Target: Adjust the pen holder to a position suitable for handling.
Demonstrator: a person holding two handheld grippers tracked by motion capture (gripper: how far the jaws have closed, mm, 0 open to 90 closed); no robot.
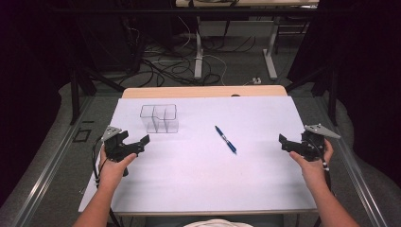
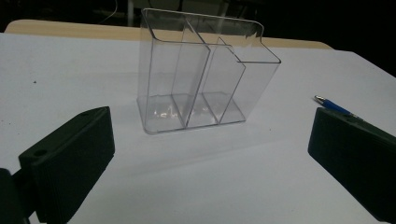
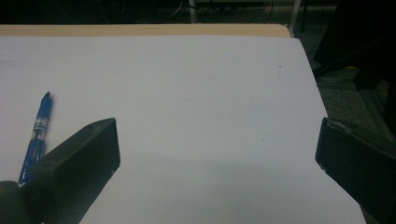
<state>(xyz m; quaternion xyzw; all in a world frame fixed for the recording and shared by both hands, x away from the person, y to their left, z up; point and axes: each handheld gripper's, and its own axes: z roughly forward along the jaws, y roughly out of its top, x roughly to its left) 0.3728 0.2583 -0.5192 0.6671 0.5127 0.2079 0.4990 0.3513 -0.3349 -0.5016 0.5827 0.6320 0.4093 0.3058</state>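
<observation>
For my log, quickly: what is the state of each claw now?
Left claw: open, holding nothing, facing the clear organizer.
Right claw: open, holding nothing; blue pen lies apart.

A clear organizer stands upright on the white table, a blue pen lying well apart. Cables sprawl on the floor beyond.

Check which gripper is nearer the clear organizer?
Left. The left gripper sits just front-left of the clear organizer, jaws open; the right gripper is far across the table, beyond the blue pen.
</observation>
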